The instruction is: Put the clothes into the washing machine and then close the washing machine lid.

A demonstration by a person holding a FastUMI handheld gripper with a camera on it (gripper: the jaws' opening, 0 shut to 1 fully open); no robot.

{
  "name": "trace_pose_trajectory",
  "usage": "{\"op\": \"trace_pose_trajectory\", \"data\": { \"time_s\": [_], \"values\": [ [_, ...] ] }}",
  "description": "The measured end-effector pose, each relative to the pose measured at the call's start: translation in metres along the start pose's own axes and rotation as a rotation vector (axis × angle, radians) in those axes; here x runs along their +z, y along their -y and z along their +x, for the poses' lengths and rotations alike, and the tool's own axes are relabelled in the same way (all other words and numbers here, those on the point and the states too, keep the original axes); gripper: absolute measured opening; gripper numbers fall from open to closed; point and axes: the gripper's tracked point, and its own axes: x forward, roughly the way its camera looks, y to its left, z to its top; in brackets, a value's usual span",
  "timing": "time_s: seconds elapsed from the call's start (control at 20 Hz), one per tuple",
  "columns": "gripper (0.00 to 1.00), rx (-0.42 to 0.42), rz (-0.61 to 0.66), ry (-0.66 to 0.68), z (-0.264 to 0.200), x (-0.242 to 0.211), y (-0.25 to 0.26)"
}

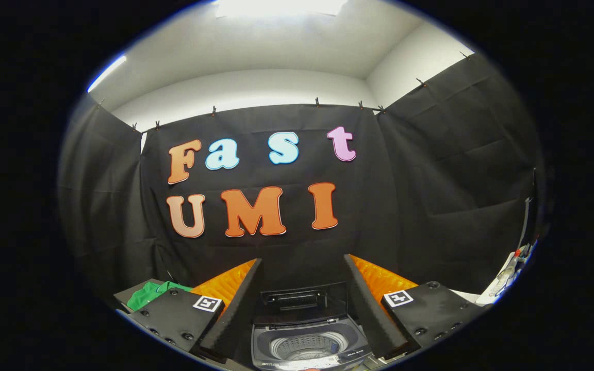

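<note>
- The washing machine (307,337) sits just ahead of the hand-held gripper (302,304), framed between its two fingers, with its lid (302,299) tipped up at the back and the drum (308,346) open.
- The hand-held gripper stands wide apart and carries nothing; the only thing seen in the gap is the machine.
- The green garment (150,292) lies to the left of the washing machine, on a dark surface partly hidden behind the left finger; whether that is the tabletop I cannot tell.
- The step in hand looks like fetching the garment, as nothing shows in the drum.
- To do it well: swing left from the washing machine, keep the fingers wide, come down over a bunched fold, pinch deep so no trailing cloth snags the rim, then carry it over the drum.
</note>
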Motion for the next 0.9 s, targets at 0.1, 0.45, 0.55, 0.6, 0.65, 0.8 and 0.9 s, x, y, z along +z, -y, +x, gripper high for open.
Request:
{"op": "trace_pose_trajectory", "data": {
  "time_s": [0.1, 0.45, 0.55, 0.6, 0.65, 0.8, 0.9],
  "values": [
    [0.98, 0.021, 0.001, -0.005, 0.008, 0.0, -0.012],
    [0.98, 0.168, 0.015, -0.011, 0.04, -0.001, -0.089],
    [0.98, 0.229, 0.017, -0.016, 0.048, -0.008, -0.122],
    [0.98, 0.259, 0.019, -0.027, 0.052, -0.012, -0.138],
    [0.98, 0.293, 0.023, -0.04, 0.058, -0.017, -0.158],
    [0.98, 0.396, 0.03, -0.085, 0.069, -0.037, -0.219],
    [0.98, 0.467, 0.038, -0.125, 0.076, -0.054, -0.262]
  ]
}}
